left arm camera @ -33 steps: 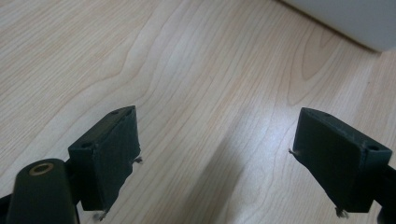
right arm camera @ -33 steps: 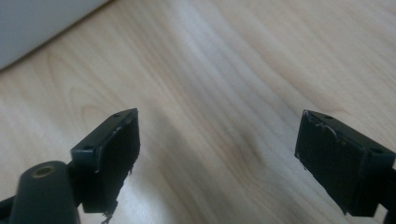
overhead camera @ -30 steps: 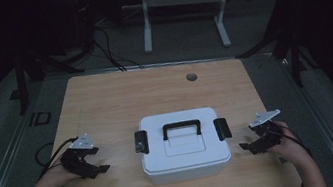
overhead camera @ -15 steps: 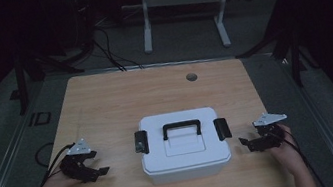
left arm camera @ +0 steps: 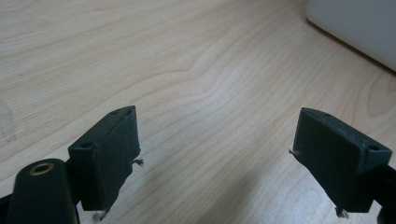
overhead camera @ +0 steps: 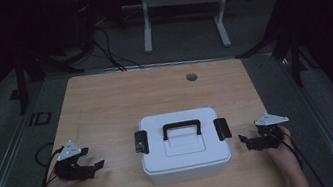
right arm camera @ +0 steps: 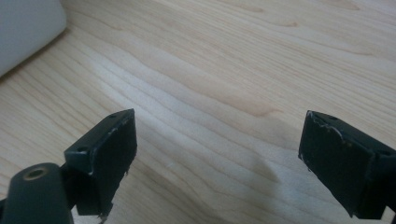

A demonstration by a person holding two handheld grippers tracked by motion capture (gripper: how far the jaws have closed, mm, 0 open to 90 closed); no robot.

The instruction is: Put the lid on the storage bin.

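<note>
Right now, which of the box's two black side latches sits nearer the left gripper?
The latch on the white box's left end; the other latch faces the right gripper, not the left gripper.

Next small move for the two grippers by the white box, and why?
Probably bring both inward to the black side latches. The white plastic box with black handle sits shut between them; the left gripper and right gripper stand open and empty, each apart from the left latch and right latch.
</note>
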